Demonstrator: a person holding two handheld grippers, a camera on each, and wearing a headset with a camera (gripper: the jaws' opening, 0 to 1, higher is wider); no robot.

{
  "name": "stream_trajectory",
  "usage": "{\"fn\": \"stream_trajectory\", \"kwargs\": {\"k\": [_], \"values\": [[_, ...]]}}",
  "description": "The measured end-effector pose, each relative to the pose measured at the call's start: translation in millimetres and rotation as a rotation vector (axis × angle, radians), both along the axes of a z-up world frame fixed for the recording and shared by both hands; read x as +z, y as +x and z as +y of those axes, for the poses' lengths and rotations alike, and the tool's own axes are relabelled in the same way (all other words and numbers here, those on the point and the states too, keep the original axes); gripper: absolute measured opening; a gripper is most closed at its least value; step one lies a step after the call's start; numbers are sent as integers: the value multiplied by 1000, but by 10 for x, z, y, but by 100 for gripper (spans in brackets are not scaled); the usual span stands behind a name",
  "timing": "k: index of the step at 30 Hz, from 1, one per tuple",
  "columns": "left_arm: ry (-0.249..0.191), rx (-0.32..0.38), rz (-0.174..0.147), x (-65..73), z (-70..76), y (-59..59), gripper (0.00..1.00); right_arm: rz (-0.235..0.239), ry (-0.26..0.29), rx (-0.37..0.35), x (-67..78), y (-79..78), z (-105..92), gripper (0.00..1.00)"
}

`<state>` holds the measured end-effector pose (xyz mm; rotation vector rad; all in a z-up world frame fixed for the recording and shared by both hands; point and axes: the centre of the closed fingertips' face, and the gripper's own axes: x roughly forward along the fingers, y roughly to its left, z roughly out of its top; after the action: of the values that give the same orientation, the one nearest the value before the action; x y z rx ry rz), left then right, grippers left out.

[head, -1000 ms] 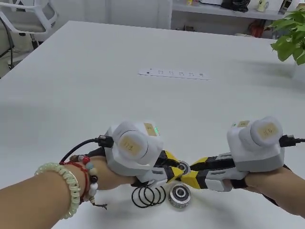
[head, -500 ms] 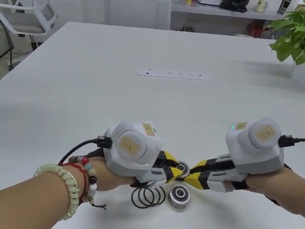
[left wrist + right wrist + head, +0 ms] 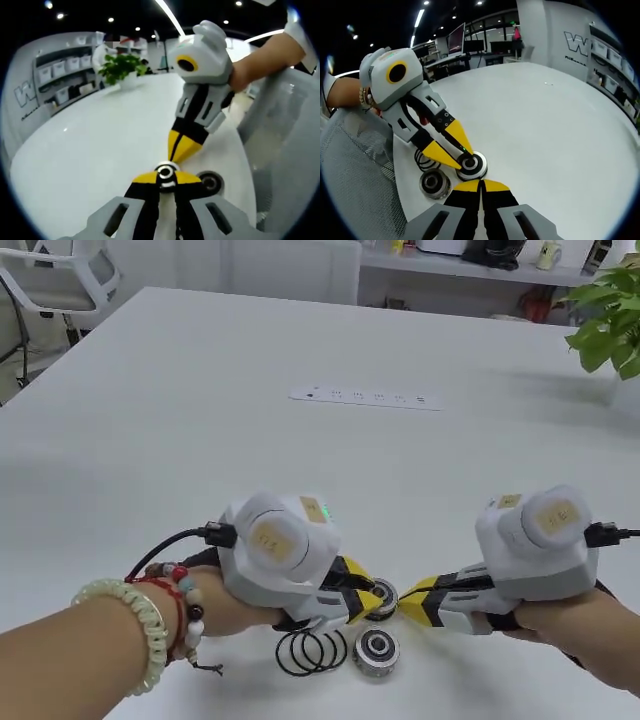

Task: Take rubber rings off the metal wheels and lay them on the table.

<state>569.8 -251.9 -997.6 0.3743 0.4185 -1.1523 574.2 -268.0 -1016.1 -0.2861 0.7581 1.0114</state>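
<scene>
Left claw [image 3: 370, 600] clamps a metal wheel [image 3: 472, 164]; right claw [image 3: 481, 186] clenched, just beside it.
Second wheel [image 3: 377, 650] and loose rubber rings [image 3: 312, 651] lie on the counter [image 3: 300, 470], near both claws.

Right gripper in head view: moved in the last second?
Yes. Against the loose wheel, the right gripper has pulled back slightly rightward, off the held wheel in the left gripper.

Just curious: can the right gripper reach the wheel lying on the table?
Probably yes: the loose wheel lies uncovered beside the right gripper; the left gripper, clamping another wheel, stands clear.
</scene>
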Motion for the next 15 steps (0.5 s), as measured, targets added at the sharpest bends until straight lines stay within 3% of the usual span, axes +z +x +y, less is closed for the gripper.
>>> {"fn": "stream_trajectory", "kwargs": {"k": [4, 7, 10, 15], "values": [[-2, -2, 5, 0, 1, -1, 11, 61, 64, -11, 37, -40, 0, 0], [-8, -3, 17, 1, 4, 0, 11, 42, 52, 18, 37, -74, 17, 2], [-15, -5, 32, 2, 12, -3, 11, 52, 53, 43, 14, -124, 63, 10], [-22, -14, 51, 3, 22, -15, 10, 15, 48, 72, -14, -116, 151, 18]]}}
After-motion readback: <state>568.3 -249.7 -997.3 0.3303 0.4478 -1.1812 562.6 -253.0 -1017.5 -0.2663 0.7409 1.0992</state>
